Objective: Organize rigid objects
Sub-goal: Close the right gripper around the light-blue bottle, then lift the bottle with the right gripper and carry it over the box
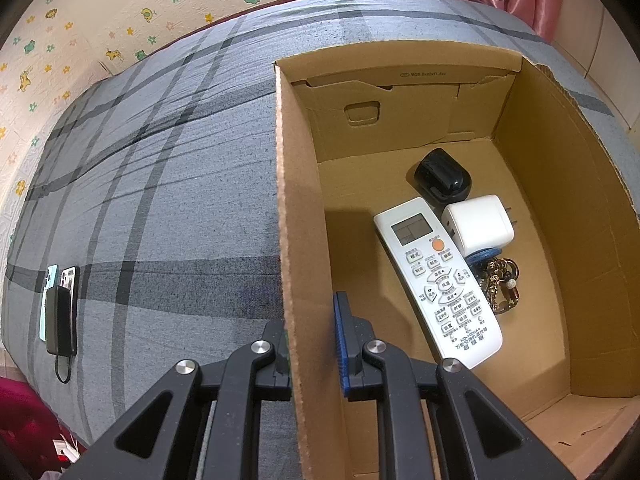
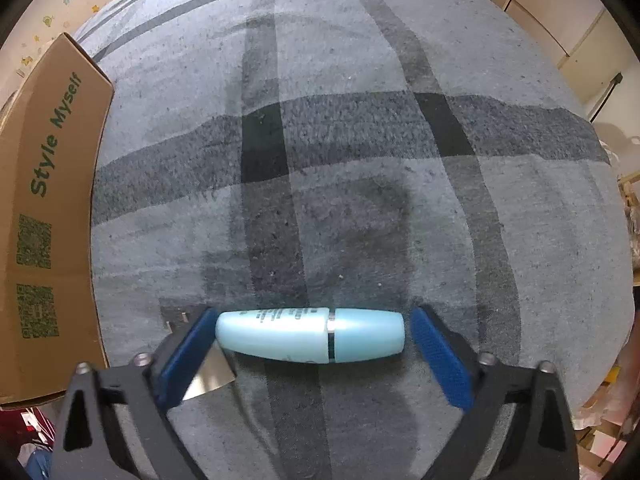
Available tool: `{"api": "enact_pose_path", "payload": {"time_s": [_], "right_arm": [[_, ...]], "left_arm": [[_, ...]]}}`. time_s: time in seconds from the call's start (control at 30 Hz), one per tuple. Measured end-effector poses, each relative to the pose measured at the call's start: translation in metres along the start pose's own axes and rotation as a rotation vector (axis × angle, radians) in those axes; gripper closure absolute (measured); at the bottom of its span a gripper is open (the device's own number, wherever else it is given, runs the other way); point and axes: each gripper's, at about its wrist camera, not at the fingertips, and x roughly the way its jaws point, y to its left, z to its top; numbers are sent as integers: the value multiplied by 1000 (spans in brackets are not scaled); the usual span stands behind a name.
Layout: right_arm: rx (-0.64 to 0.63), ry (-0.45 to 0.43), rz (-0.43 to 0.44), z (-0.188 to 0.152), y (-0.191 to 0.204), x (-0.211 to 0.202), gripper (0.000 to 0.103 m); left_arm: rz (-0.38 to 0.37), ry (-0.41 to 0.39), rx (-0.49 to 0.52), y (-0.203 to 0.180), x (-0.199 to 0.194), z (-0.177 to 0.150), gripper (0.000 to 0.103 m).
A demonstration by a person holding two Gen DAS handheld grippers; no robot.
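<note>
Bottle of pale blue plastic, with a thin silver band near its cap end, lies crosswise on the grey plaid bedspread between the fingers of the right tool. Those fingers stand apart: the left blue pad is at or just beside the bottle's base, while the right pad sits a little clear of the cap. A small shiny metal piece lies under the left pad. To the left of this, the cardboard box shows its outer wall, printed with green lettering and codes. From the left wrist view, the left tool straddles the box's near wall, one finger outside and one blue-padded finger inside; the wall fills the gap, but whether the pads press it cannot be told. Inside the box lie a white remote control, a white charger plug just beside it, a black rounded case beyond them, and a beaded keyring bundle against the remote's right side. Far left on the bedspread lie phones with a dark power bank on top.
</note>
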Motion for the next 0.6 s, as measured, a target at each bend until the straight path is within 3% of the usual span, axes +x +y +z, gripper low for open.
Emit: {"api": "enact_pose_path", "payload": {"time_s": [0.6], "right_arm": [[-37, -71, -9, 12, 23, -39, 12]], "left_arm": [[-8, 0, -4, 2, 1, 0, 88]]}}
